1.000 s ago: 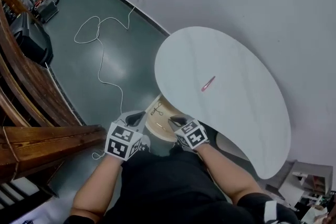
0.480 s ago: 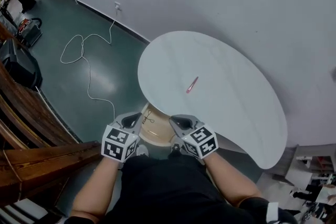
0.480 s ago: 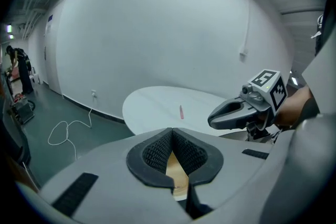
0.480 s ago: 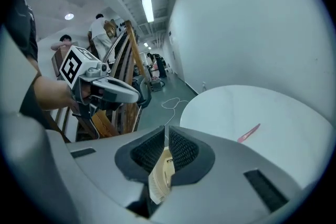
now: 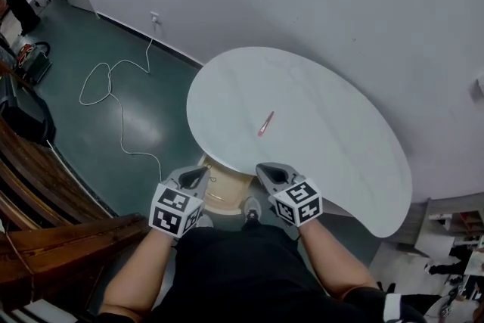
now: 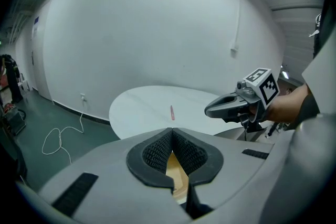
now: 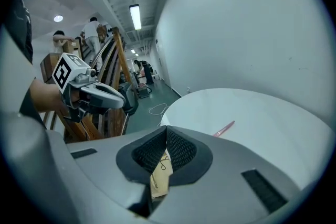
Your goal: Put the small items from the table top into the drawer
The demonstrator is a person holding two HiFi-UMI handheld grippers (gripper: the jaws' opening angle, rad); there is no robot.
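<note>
Head view, looking steeply down: a white kidney-shaped table (image 5: 333, 98) stands against a pale wall on a dark green floor. A slim pink item (image 5: 265, 124), shaped like a pen, lies alone on the table top, nearer the person's edge than the wall. Under that near edge a light wooden drawer (image 5: 224, 191) stands pulled open, with a small dark wiry object (image 5: 214, 179) lying inside it. The person holds both grippers close to the body, above the drawer and short of the pink item. The left gripper (image 5: 200, 174) is over the drawer's left side and the right gripper (image 5: 267, 171) over its right side, the two well apart from each other. A white cable (image 5: 113, 98) trails in loops across the floor to the left.

Left gripper view: the jaws are pressed together at their tips with nothing gripped, and the drawer's wood shows through the slit below them.

Right gripper view: these jaws are likewise clenched and empty, and the drawer with the wiry object shows below them.
</note>
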